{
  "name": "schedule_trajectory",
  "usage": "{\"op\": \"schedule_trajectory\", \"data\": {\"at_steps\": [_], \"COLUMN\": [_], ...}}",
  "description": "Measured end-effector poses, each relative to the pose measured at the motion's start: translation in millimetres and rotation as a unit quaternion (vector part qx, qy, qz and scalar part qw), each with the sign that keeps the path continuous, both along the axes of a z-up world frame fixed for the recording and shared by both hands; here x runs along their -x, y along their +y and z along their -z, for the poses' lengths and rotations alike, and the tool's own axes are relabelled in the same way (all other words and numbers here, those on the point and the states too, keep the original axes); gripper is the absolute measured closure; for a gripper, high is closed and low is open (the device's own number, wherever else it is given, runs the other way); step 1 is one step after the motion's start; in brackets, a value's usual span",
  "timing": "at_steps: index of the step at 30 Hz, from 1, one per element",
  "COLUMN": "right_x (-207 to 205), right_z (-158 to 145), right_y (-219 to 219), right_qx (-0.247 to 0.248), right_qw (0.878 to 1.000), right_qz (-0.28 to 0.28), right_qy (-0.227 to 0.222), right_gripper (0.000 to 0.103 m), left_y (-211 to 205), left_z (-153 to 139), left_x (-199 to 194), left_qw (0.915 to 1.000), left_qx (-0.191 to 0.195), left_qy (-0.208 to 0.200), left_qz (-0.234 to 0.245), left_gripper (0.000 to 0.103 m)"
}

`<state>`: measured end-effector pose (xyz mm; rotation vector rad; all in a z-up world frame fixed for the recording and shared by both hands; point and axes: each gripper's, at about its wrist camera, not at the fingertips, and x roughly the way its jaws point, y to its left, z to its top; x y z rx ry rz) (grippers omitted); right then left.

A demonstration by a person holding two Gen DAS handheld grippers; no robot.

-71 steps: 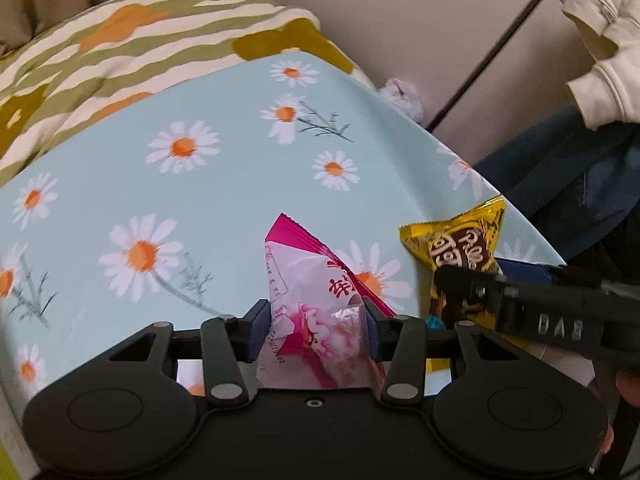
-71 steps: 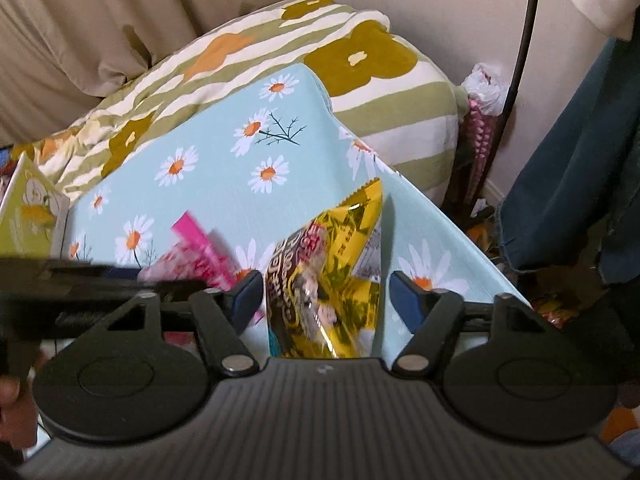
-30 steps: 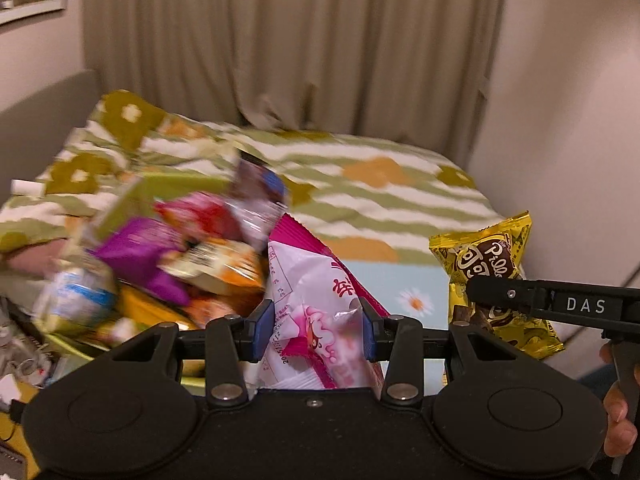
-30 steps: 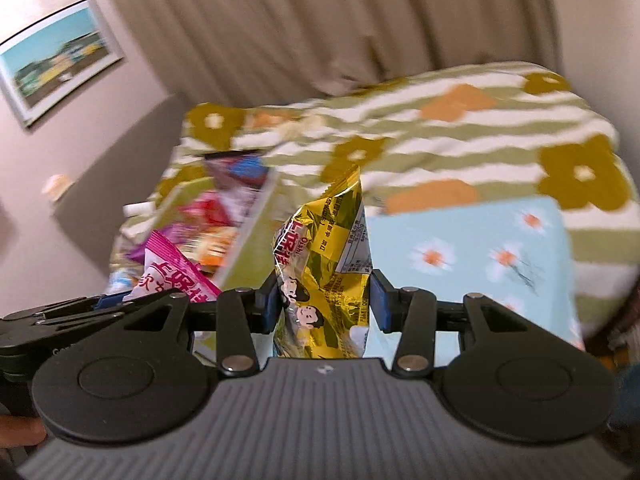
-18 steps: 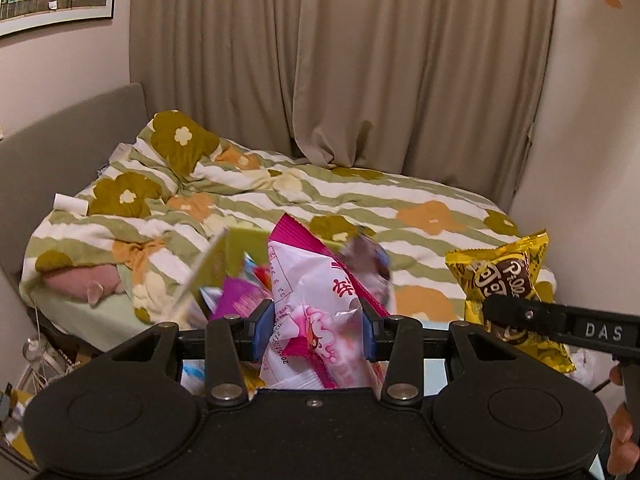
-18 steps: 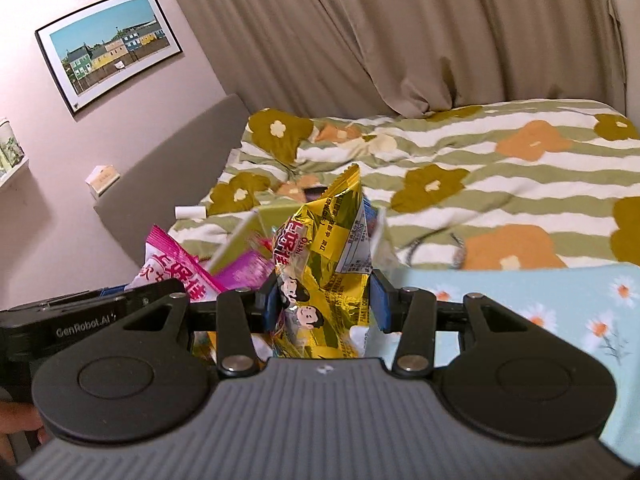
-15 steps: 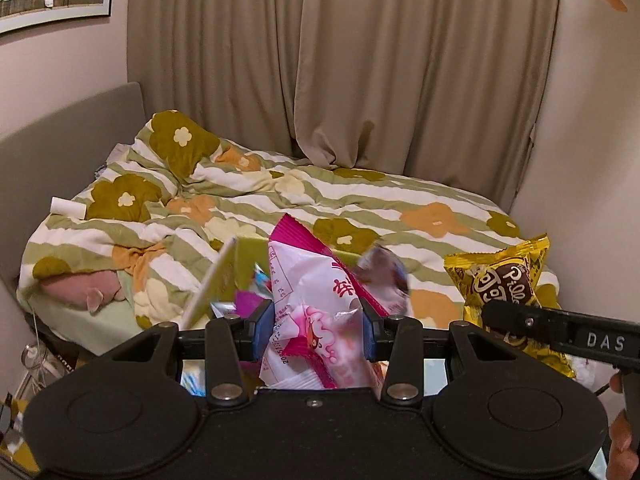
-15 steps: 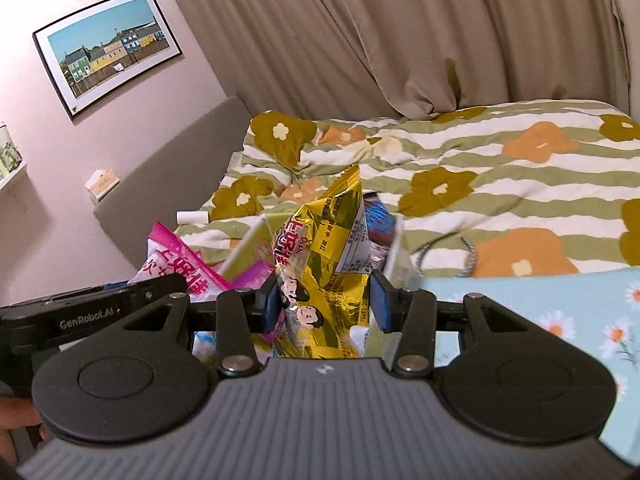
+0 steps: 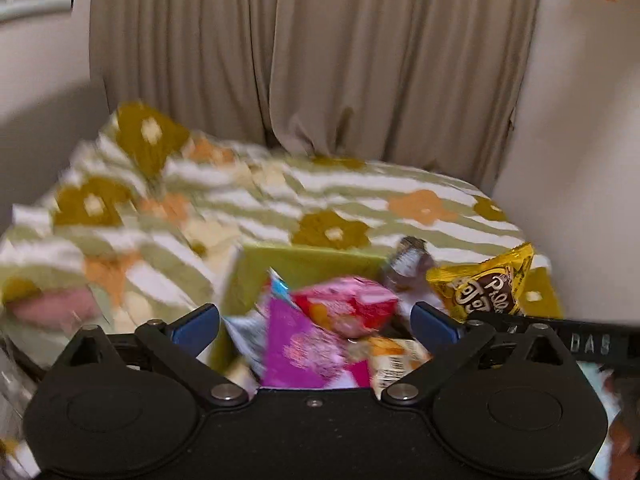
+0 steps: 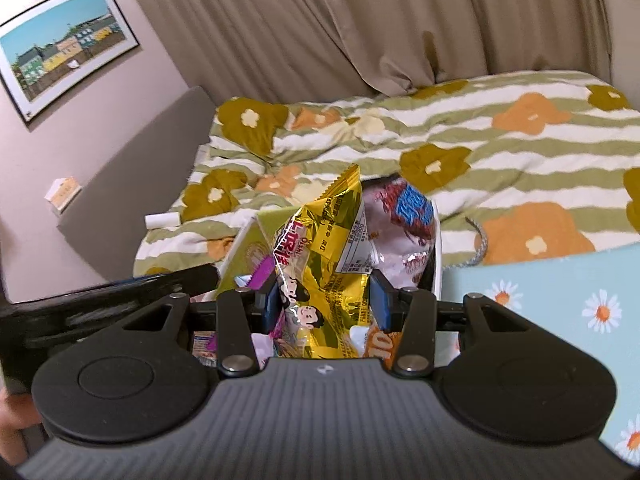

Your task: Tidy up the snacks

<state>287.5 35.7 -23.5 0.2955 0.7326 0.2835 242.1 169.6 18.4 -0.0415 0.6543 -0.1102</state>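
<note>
Left claw [image 9: 315,326] opening wide, nothing gripped, above snack box [image 9: 308,260] | right claw [image 10: 326,306] clenched on yellow snack bag [image 10: 324,264]

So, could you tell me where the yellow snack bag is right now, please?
The yellow snack bag is clamped upright in the right gripper, centre of the right wrist view, above the green box of snacks on the bed.

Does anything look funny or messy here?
Yes. The green box is crammed: a purple-and-blue bag pokes above its rim. The box sits on a rumpled flowered blanket, not a shelf.
</note>
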Motion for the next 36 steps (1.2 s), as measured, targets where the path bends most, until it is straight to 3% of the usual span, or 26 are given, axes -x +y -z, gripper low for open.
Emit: {"op": "schedule_trajectory", "data": {"at_steps": [3,12,14,15,16,17,18,26,36], "right_x": [-2,-20,-28,-32,-34,-35,-34,-5,73], "right_z": [-1,-13,-11,-9,-5,-2,3,8,-39], "right_y": [4,28,37,41,45,48,49,39,-2], "right_qx": [0.004,0.029,0.039,0.042,0.042,0.044,0.048,0.058,0.082], "right_qw": [1.0,0.999,0.999,0.998,0.998,0.998,0.998,0.998,0.993], "right_qz": [0.005,-0.018,-0.031,-0.037,-0.042,-0.041,-0.033,-0.024,-0.018], "right_qy": [0.004,0.002,0.011,0.015,0.015,0.015,0.015,-0.019,-0.081], "right_gripper": [0.043,0.042,0.037,0.033,0.022,0.004,0.0,0.0,0.0], "left_y": [5,20,24,24,25,26,26,16,-20], "left_z": [1,8,11,12,14,16,18,20,-26], "left_x": [5,17,17,18,19,20,21,49,108], "left_qw": [0.9997,0.9995,0.9995,0.9995,0.9995,0.9994,0.9994,0.9994,0.9985], "left_qx": [-0.021,-0.012,-0.012,-0.012,-0.012,-0.014,-0.016,-0.023,-0.03], "left_qy": [0.001,0.014,0.018,0.019,0.021,0.022,0.023,0.025,-0.034], "left_qz": [0.012,0.026,0.024,0.023,0.022,0.021,0.02,-0.004,-0.03], "left_gripper": [0.0,0.0,0.0,0.0,0.0,0.0,0.0,0.0,0.0]}}
